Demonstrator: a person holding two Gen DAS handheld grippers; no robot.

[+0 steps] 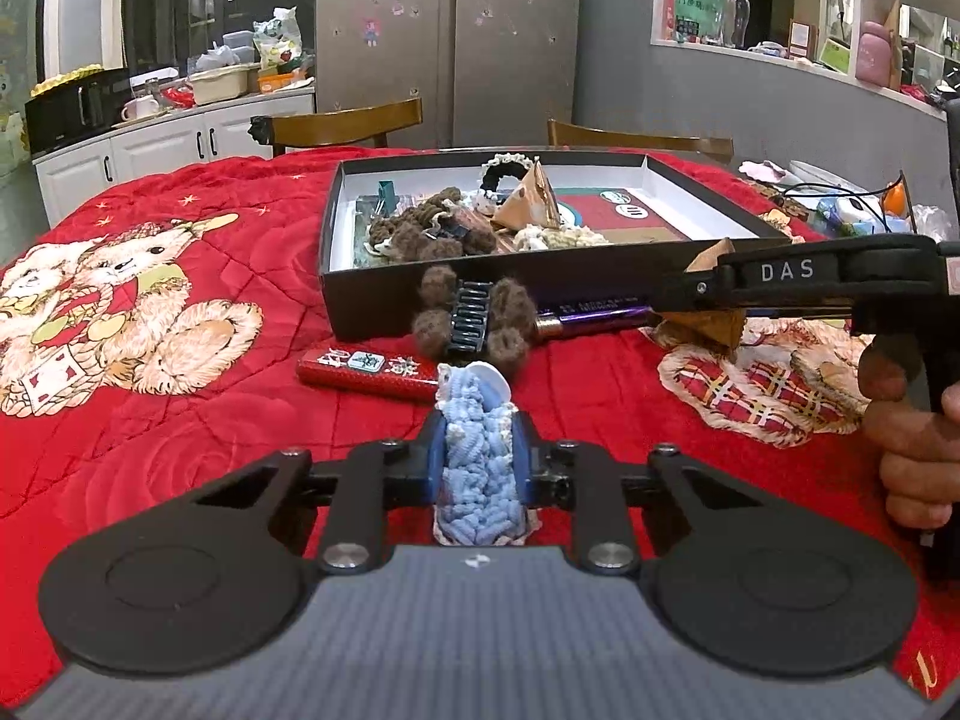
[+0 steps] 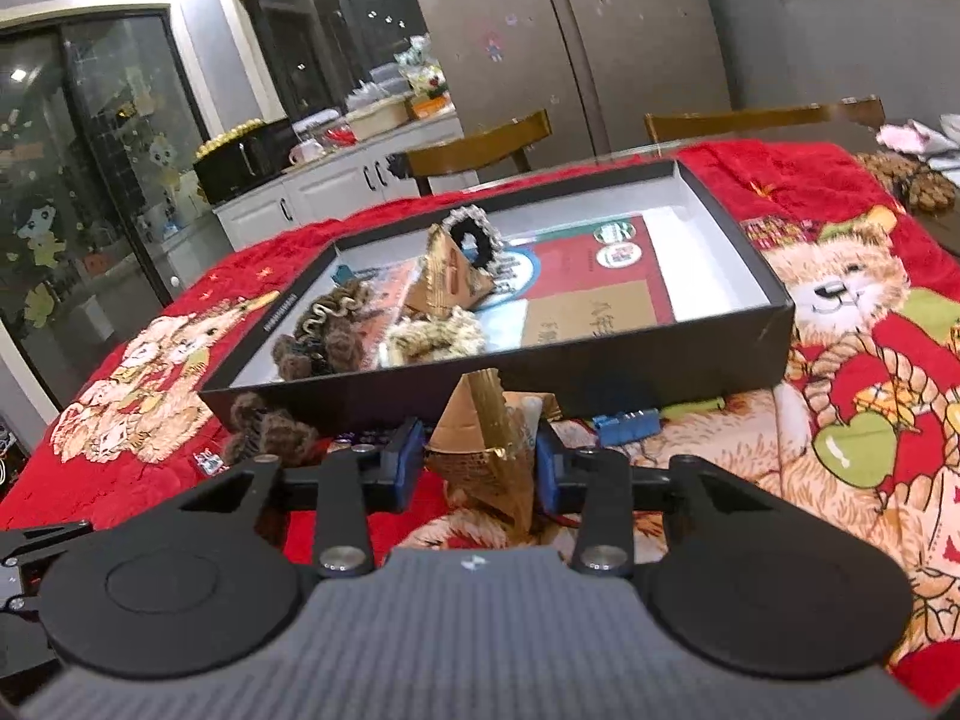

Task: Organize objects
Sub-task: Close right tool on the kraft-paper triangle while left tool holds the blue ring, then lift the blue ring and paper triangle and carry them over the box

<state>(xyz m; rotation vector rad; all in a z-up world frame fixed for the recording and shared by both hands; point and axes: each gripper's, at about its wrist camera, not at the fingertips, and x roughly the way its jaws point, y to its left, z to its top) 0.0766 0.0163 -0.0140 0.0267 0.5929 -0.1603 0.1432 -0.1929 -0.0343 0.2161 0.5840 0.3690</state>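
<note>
The left claw [image 1: 478, 450] is closed on a fluffy blue hair clip [image 1: 477, 462], its blue pads [image 1: 436, 450] pressing both sides, low in the centre of the left wrist view above the red blanket [image 1: 180, 432] that covers the bench. Just beyond the clip lies a red lighter [image 1: 366, 367], and past that a brown fuzzy hair claw clip [image 1: 474, 321] rests against the front wall of the black box [image 1: 372, 300]. A purple lighter [image 1: 591, 317] lies to its right, touching the box wall.

The right claw [image 2: 476, 468] grips a gold pyramid-shaped packet [image 2: 486, 444] between its blue pads [image 2: 409, 456], in the lower middle of the right wrist view, just in front of the box's [image 2: 660, 378] near wall. In the left wrist view that same packet [image 1: 717, 324] shows at the right edge, pinched in the right claw [image 1: 690, 294], with the person's hand [image 1: 918, 444] on the handle below.

Inside the box sit another gold pyramid packet [image 2: 450, 282], a black scrunchie with a pale frill [image 2: 477, 234], brown fuzzy clips [image 2: 318, 348] and a cream fuzzy piece [image 2: 435, 336]. A small blue item [image 2: 627, 425] lies on the blanket right of the right claw
</note>
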